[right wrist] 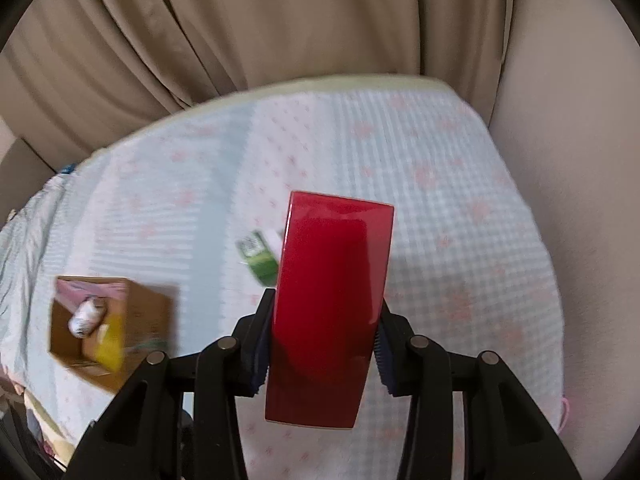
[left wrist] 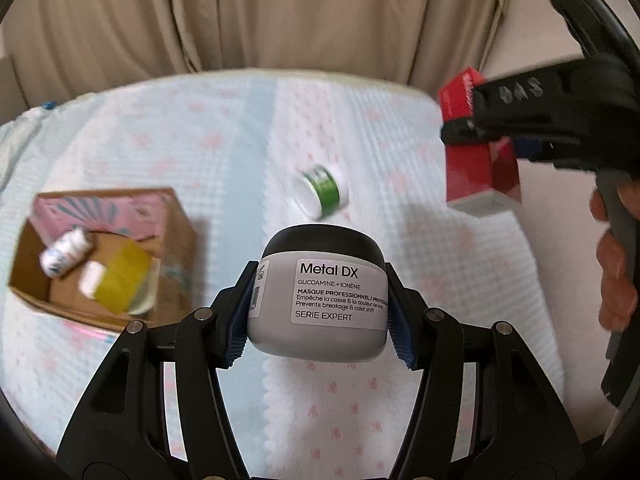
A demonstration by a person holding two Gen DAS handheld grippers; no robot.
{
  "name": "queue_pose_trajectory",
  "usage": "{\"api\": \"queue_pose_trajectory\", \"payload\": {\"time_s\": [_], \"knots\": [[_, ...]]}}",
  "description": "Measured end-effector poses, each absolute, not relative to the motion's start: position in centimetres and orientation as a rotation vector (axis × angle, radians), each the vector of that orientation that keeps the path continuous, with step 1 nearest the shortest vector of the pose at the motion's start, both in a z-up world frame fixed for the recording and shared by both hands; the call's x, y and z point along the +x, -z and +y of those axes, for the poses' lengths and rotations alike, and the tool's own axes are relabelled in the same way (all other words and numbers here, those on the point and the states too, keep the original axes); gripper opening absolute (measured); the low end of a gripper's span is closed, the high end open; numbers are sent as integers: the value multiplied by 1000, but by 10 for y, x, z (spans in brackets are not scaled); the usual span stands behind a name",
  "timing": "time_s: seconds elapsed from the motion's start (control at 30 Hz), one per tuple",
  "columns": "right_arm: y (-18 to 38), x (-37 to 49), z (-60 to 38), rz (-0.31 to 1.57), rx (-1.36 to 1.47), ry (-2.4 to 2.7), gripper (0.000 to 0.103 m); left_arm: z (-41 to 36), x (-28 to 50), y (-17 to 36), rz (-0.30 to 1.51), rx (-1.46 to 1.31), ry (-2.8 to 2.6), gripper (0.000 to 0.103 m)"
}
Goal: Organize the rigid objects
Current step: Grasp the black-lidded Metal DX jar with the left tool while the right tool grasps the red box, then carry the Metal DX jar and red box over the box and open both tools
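My left gripper (left wrist: pixel 320 312) is shut on a grey "Metal DX" jar with a black lid (left wrist: pixel 320 300) and holds it above the bed. My right gripper (right wrist: pixel 320 344) is shut on a glossy red box (right wrist: pixel 332 300) and holds it in the air; the red box also shows in the left wrist view (left wrist: pixel 480 168) at the right. A green-and-white jar (left wrist: pixel 322 192) lies on its side on the cover, also in the right wrist view (right wrist: pixel 260 256). An open cardboard box (left wrist: pixel 48 296) at the left holds a small white bottle (left wrist: pixel 64 256) and a yellow item (left wrist: pixel 120 280).
A pale blue and white patterned bed cover (left wrist: pixel 200 152) spans both views. Beige curtains (left wrist: pixel 240 12) hang behind the bed. A plain wall (right wrist: pixel 580 160) runs along the right side. The cardboard box shows at the left in the right wrist view (right wrist: pixel 148 320).
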State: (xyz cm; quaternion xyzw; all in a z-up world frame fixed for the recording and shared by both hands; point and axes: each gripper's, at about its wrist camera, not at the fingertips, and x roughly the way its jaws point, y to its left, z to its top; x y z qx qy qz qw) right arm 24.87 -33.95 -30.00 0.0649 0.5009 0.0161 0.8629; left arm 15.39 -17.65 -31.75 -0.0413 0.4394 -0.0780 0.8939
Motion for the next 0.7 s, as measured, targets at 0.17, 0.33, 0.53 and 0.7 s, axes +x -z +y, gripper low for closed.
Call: {"api": "queue_pose_trajectory", "payload": {"time_s": [0.17,0.33,0.53,0.7], "knots": [[234,219,-312,1019,119,-88,40,-137,143,257,893,-113,139,54],[187,192,-276,980,104,-138,40,-92,135,204,839,-100,124,54],[159,174,-224,959,113,-173,40,-27,136,168,811,-124,124,54],[155,170,-170,954,133,-183,40,43,150,163,834,-108,132,54]]}}
